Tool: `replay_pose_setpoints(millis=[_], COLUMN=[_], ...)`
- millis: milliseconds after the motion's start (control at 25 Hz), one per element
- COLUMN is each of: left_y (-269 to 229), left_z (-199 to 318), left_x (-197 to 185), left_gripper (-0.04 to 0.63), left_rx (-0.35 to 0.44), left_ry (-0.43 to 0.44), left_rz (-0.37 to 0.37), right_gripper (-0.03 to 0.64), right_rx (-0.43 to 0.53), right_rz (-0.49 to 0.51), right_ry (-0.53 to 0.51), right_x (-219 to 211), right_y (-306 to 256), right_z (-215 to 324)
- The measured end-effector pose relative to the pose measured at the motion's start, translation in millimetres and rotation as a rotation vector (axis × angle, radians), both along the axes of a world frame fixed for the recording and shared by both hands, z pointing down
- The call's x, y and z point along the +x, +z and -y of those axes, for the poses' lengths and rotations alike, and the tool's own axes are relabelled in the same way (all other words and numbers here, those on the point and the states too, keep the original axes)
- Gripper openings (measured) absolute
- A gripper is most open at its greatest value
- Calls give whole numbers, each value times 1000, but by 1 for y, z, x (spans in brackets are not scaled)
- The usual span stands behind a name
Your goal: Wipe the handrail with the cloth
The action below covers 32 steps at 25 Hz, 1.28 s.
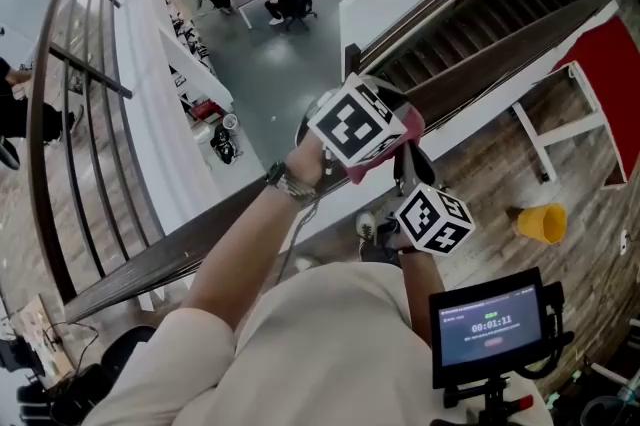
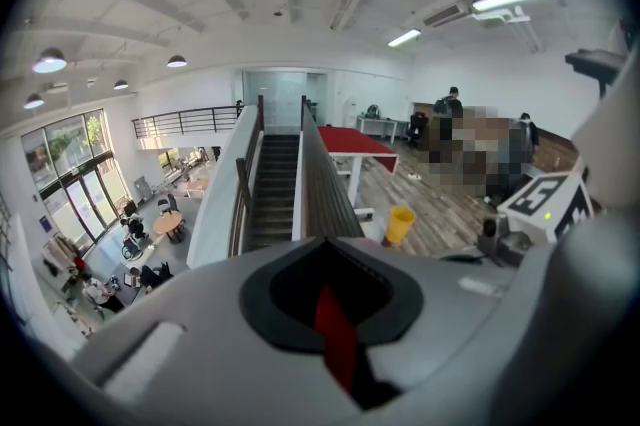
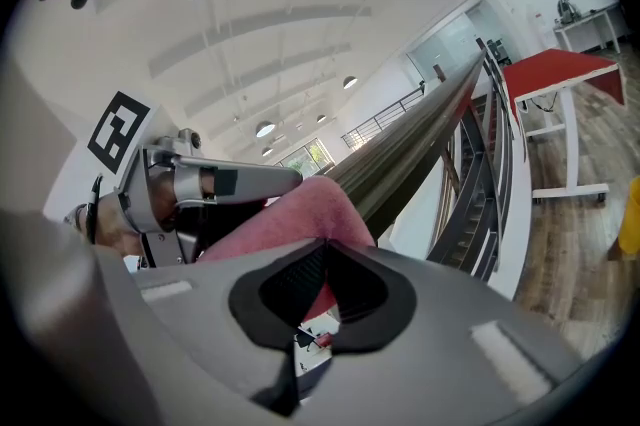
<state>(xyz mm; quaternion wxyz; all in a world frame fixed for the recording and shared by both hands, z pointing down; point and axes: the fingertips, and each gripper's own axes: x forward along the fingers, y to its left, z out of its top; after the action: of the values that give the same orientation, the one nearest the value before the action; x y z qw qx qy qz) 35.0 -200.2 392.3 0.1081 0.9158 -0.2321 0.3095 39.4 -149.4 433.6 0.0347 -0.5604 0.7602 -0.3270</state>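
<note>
Beyond a mezzanine edge an atrium floor drops away, with at least three people seated around tables down there, and one dark handrail (image 1: 180, 254) runs diagonally across the head view. A single bare left forearm, a watch (image 1: 283, 182) on its wrist, reaches up from the body to the rail and holds the left gripper (image 2: 322, 259) on top of it, pointing along the rail toward the staircase. Its jaws are pressed together on a strip of the one pink cloth (image 1: 385, 157), which drapes over the rail under that gripper. The right gripper (image 3: 322, 249) sits lower and closer to the body, aimed up at the cloth, jaws together; whether they nip an edge of it I cannot tell. Two marker cubes show, one per gripper, plus one yellow bucket (image 1: 541, 223) on the wooden floor.
</note>
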Motion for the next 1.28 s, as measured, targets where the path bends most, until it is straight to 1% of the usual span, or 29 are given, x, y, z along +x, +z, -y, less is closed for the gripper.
replay_pose_setpoints(millis=[520,1120,1280], left_y=[4,12,12], left_z=[0,-6,-9], left_x=[-2,-10,-18], left_gripper=[6,6,6], left_rx=[-7,3,9], left_ry=[-3,-12,-15], left_rz=[8,24,28], right_gripper=[-5,-5,-5], right_rx=[-5,-6,-4], right_rz=[2,12,17], right_ry=[-13,-31,-39], right_x=[-2,-9,-18], right_y=[4,12,12], right_z=[0,-5,-8])
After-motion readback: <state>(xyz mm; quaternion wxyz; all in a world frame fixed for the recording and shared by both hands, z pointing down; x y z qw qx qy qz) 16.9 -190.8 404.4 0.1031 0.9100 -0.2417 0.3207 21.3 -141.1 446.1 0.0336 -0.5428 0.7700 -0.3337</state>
